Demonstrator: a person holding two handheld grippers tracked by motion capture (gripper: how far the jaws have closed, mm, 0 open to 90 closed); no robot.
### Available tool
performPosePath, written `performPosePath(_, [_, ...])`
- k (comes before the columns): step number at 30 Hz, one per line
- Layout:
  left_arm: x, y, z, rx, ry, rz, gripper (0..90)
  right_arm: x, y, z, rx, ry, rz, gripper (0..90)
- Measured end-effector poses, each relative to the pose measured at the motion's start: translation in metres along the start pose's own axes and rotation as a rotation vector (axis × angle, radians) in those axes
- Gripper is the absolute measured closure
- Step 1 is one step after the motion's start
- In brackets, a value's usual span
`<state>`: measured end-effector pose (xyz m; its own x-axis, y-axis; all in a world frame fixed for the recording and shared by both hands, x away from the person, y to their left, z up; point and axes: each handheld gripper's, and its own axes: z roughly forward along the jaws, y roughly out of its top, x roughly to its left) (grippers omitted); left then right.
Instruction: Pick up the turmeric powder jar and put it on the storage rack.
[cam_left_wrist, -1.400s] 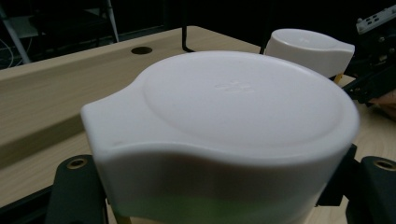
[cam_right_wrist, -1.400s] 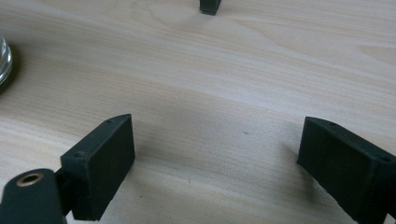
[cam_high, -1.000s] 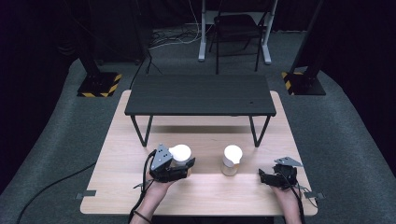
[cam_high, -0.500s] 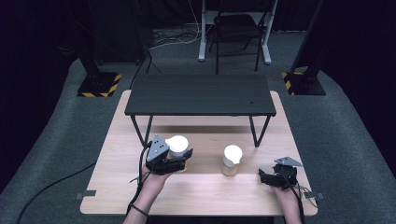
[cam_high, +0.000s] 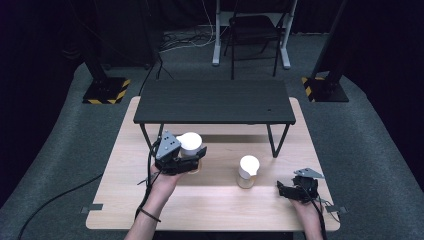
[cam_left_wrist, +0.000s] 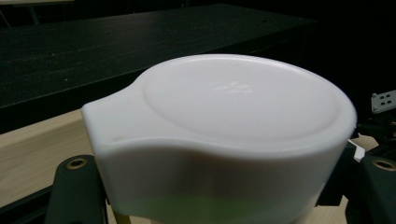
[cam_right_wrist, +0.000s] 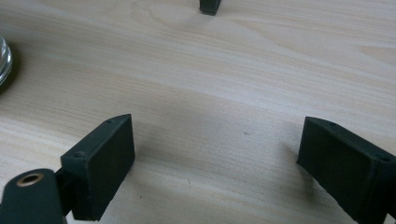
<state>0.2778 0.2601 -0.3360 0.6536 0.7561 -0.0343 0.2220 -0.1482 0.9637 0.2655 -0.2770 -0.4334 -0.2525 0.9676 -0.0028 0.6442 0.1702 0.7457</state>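
Since the earlier picture, the left tool (cam_high: 192, 161) has gone up and a little toward the low black table (cam_high: 215, 101), and it takes the white-lidded jar (cam_high: 190, 145) along. Its jaws are squeezed on the jar just under the round white plastic lid. In the left tool view the lid (cam_left_wrist: 224, 121) sits right between the jaws, with a small lip sticking out to one side. A bit of green shows low on the jar. The black table lies just past the jar, and the light wooden table (cam_high: 125, 195) is below it.

The right tool (cam_high: 292, 191) has not moved. It rests low over the wooden table, near the person's edge. Its jaws stand wide apart with nothing between them, and bare wood shows in the gap (cam_right_wrist: 215, 140).

A second jar with a white lid (cam_high: 248, 171) stands upright on the wooden table between the two tools, nearer the right one but apart from it. In the right tool view, its glass edge (cam_right_wrist: 3, 58) peeks in at the side.
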Motion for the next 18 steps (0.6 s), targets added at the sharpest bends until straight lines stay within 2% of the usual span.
performPosePath(18, [0.011, 0.033, -0.002, -0.009, 0.028, 0.006, 27.4, 0.0, 0.0, 0.0, 0.0, 0.0, 0.0, 9.7])
